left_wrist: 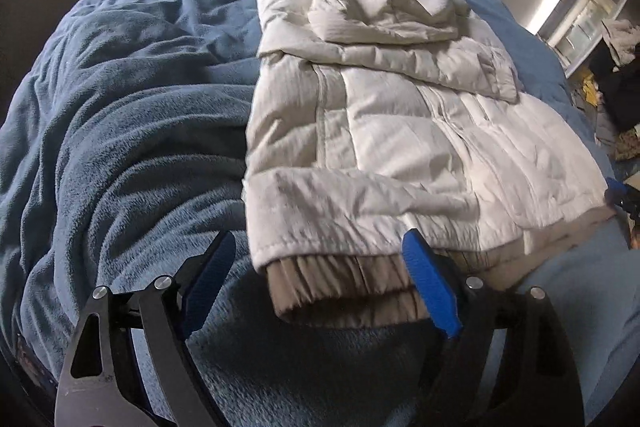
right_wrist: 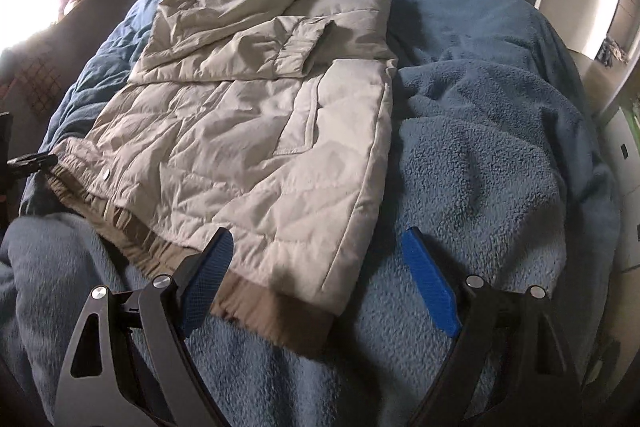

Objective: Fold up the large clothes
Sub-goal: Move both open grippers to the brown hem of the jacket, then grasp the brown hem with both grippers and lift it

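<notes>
Bed (left_wrist: 120,147) covered by rumpled blue fleece blanket (right_wrist: 500,147). Cream quilted jacket (left_wrist: 380,115) lies flat on the blanket, sleeves and hood folded in over the body, ribbed tan hem (left_wrist: 340,287) toward the near edge. Left tool (left_wrist: 320,267): fingers spread, straddling the hem's left corner. Right tool (right_wrist: 316,263): fingers spread, straddling the hem's right corner.
</notes>
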Available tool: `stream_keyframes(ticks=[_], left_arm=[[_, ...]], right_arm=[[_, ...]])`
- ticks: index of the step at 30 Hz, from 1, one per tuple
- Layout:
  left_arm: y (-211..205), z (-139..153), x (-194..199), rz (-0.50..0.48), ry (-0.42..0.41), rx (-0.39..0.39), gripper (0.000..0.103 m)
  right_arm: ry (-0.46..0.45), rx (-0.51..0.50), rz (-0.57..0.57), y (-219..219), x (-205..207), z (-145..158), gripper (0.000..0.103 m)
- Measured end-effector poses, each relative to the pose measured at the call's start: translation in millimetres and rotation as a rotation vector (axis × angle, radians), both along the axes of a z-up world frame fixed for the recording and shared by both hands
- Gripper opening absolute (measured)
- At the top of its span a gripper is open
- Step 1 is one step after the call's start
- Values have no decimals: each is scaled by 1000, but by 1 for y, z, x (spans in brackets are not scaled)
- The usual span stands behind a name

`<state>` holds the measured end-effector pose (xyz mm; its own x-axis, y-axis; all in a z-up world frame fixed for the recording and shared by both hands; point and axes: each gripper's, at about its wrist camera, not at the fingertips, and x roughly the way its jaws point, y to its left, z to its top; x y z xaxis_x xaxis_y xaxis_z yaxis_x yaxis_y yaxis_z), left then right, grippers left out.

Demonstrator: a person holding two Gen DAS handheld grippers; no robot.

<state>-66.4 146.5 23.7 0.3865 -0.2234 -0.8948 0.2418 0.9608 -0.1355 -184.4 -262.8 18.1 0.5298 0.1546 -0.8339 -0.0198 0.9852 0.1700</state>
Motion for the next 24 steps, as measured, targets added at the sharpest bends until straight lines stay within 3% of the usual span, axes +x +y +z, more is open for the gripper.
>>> stream_keyframes(ticks=[7,12,14,15,16,17,21,24], left_arm=[[-7,-2,-6,-29,32,7,77],[-4,-11,4,-21,62,-38,73],[-5,-15,7,-16,64,-37,63],[-5,-14,7,-18,56,-42,58],[-3,-11,5,-21,49,-58,38],[1,-8,4,-23,50,-87,28],[2,-2,-4,-39,28,-110,18],[-17,12,-15,-134,-5,-98,10]], right_arm=[[51,70,91,11,-9,-1,82],[90,132,91,8,5,-20,82],[65,122,83,9,15,-21,73],[52,96,77,11,16,-19,54],[42,76,79,13,17,-17,33],[22,51,84,15,15,-14,26],[-27,55,69,7,7,-6,14],[-91,45,42,-4,5,10,11]])
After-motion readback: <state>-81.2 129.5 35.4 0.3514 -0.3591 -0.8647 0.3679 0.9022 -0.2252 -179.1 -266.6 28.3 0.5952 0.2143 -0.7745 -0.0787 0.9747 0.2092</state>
